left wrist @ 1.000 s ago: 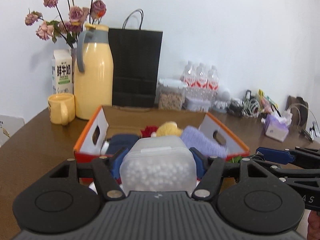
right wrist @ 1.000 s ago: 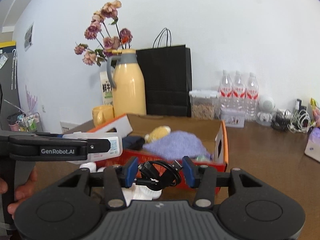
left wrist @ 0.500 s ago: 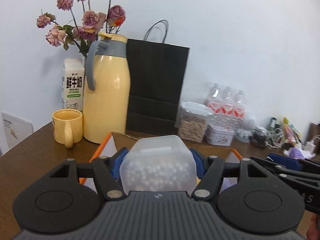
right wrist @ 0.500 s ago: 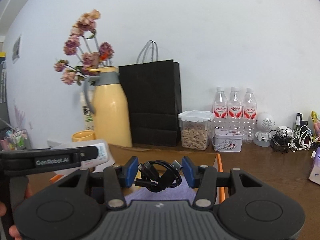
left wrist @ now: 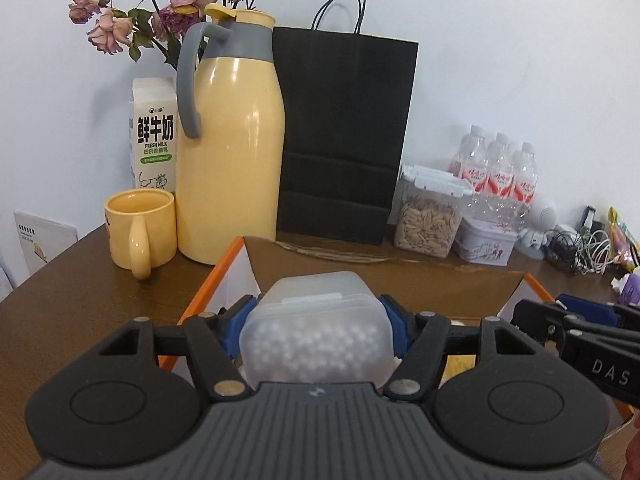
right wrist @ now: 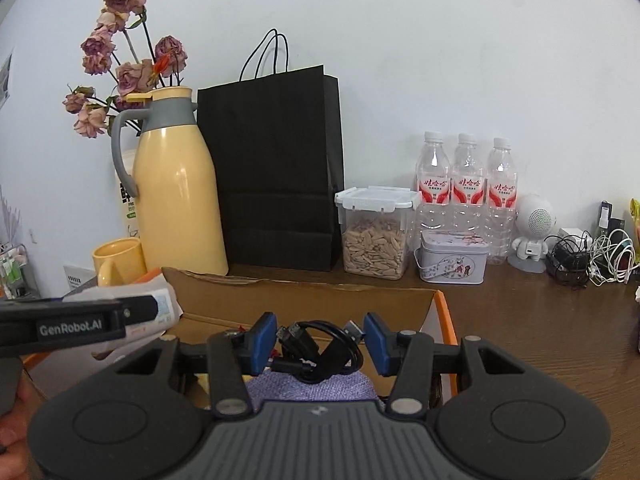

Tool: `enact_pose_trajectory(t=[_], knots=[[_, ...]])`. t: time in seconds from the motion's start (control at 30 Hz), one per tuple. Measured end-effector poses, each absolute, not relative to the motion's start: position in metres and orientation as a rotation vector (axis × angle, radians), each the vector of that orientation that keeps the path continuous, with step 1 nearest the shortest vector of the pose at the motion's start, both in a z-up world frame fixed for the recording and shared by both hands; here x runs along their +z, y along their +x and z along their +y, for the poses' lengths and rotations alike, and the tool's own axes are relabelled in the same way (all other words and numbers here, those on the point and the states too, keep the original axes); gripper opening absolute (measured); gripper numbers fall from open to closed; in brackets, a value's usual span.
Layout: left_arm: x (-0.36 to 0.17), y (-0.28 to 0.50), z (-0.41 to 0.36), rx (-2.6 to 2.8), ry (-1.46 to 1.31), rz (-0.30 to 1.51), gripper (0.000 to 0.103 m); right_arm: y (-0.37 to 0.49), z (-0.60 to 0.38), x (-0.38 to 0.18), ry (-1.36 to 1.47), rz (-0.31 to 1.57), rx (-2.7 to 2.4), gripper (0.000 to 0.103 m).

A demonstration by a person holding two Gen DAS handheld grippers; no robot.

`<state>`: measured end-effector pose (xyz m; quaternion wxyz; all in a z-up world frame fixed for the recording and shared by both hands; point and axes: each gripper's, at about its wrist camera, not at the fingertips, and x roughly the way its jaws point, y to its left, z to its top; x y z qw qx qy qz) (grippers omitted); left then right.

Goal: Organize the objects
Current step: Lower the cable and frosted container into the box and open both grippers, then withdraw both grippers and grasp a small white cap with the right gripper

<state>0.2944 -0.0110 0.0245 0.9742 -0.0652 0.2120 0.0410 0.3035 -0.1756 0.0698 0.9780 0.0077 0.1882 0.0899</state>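
Observation:
My left gripper (left wrist: 314,326) is shut on a frosted plastic box of small white beads (left wrist: 316,340), held over the orange-edged cardboard box (left wrist: 440,284). My right gripper (right wrist: 320,342) is shut on a coiled black cable (right wrist: 316,354), above a purple knitted cloth (right wrist: 308,386) lying in the same cardboard box (right wrist: 304,300). In the right wrist view the left gripper (right wrist: 80,322) crosses the left edge with the frosted box beside it. The right gripper (left wrist: 580,320) shows at the right edge of the left wrist view.
Behind the box along the wall stand a yellow thermos jug (left wrist: 232,152), yellow mug (left wrist: 140,232), milk carton (left wrist: 154,136), dried roses, black paper bag (right wrist: 276,172), seed container (right wrist: 374,232), tin (right wrist: 452,256), three water bottles (right wrist: 466,184), a small white speaker and tangled cables (right wrist: 588,256).
Both grippers have moved forward over the cardboard box toward the wall, keeping their loads. The box's contents have dropped out of sight beneath them, and the thermos and bag loom larger.

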Motion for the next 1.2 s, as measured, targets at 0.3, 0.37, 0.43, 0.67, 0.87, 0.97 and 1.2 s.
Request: enact_pose_trajectory(t=[0.3,0.37,0.43,0.67,0.87,0.97,1.2], knots=[[0.037,0.273,-0.011,0.125,-0.106,0.362,0.103,0.291,-0.174,0.071,0.022,0.373,0.197,0.100],[0.037,0.272,-0.011,0.127,-0.108,0.361,0.103,0.289,-0.172,0.072,0.017,0.372,0.198,0.101],[0.037,0.271,-0.011,0.130,-0.110,0.362,0.103,0.286,-0.172,0.073,0.014,0.370,0.201,0.101],[0.039,0.264,-0.013,0.118,-0.099,0.348,0.103,0.277,-0.171,0.076,0.008,0.362,0.194,0.103],[0.044,0.249,-0.015,0.095,-0.097,0.316,0.103,0.265,-0.176,0.080,0.016,0.359,0.173,0.103],[0.048,0.239,-0.013,0.089,-0.102,0.289,0.103,0.255,-0.178,0.081,0.010,0.350,0.174,0.103],[0.054,0.209,-0.009,0.069,-0.093,0.255,0.103,0.220,-0.180,0.084,-0.013,0.324,0.179,0.103]])
